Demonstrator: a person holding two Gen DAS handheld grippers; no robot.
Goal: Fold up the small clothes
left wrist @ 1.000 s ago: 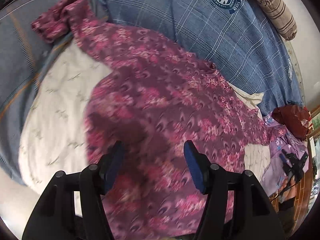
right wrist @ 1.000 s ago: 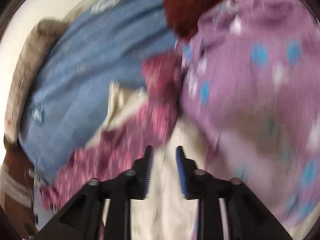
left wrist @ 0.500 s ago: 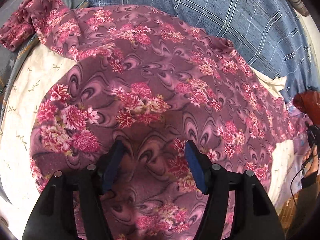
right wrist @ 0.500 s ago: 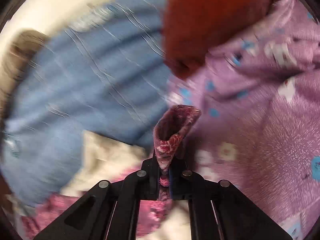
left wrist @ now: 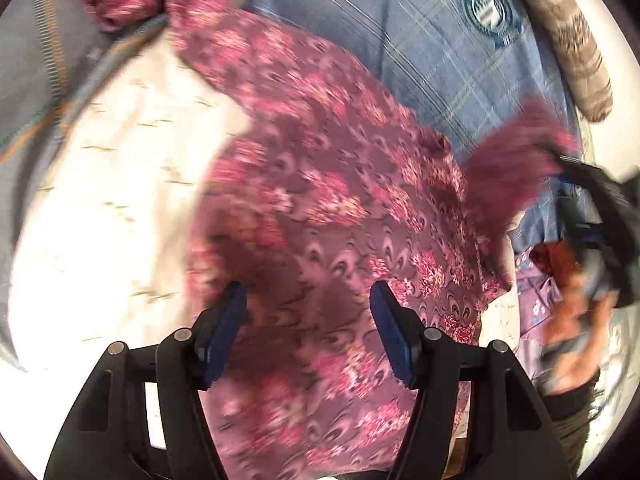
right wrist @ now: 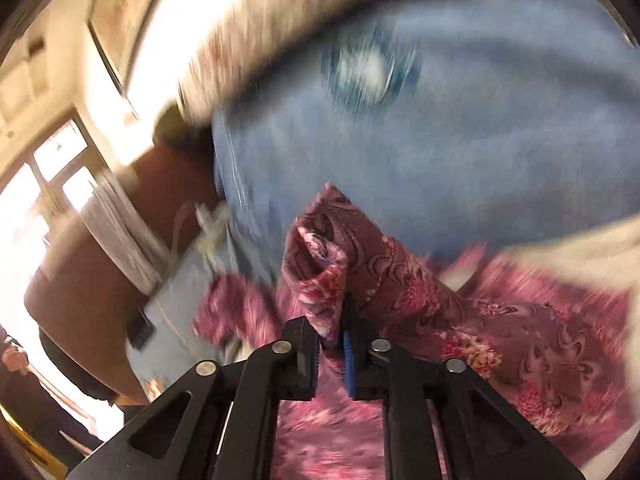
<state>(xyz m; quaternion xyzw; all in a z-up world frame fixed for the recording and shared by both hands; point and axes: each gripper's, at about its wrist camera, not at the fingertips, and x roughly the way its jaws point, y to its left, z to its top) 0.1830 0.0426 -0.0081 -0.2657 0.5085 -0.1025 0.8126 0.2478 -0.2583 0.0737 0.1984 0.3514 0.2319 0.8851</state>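
Note:
A maroon floral garment point(left wrist: 320, 208) lies spread on a cream cloth point(left wrist: 120, 208) over the bed. My left gripper point(left wrist: 306, 320) is open and hovers just above the garment's near part, holding nothing. My right gripper point(right wrist: 331, 354) is shut on a sleeve end of the same floral garment point(right wrist: 320, 276) and holds it lifted. In the left wrist view the right gripper point(left wrist: 592, 200) appears at the right edge with the raised sleeve point(left wrist: 516, 168) hanging from it, blurred by motion.
A blue checked blanket point(left wrist: 420, 52) with a round emblem covers the far bed, with a brown striped bolster point(left wrist: 568, 36) behind it. A purple printed cloth point(left wrist: 532, 300) and a rust-red item point(left wrist: 556, 256) lie at the right. A window point(right wrist: 36, 184) and brown furniture point(right wrist: 92, 264) show left.
My right gripper closed on the floral sleeve end and has lifted it up and across toward the garment's middle. My left gripper stayed open and drew back a little above the garment.

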